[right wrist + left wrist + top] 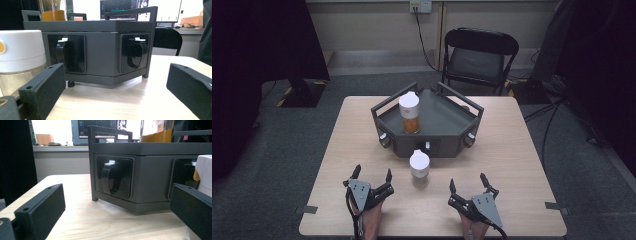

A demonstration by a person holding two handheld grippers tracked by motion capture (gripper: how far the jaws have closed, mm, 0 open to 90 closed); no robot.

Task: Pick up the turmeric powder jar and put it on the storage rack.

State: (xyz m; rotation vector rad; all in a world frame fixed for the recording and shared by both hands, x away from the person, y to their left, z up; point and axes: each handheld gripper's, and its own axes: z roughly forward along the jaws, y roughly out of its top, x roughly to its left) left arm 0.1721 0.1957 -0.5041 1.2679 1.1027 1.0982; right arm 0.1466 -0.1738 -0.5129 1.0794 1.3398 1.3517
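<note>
A dark grey angular stand with rails sits mid-table. On it is a white-lidded jar with orange contents, whose base is also in the right gripper view. In front of the stand, on the table, is a clear jar with a white lid. My left gripper rests open to that jar's left and my right gripper open to its right, both apart from it. The left gripper faces the stand's front panels, with the clear jar at the right edge. The right gripper has that jar just beyond its left jaw.
The wooden table has bare room on both sides of the stand. A black folding chair stands behind the far edge. The stand has black latches set in recessed front panels. Cables and dark curtains lie beyond the table.
</note>
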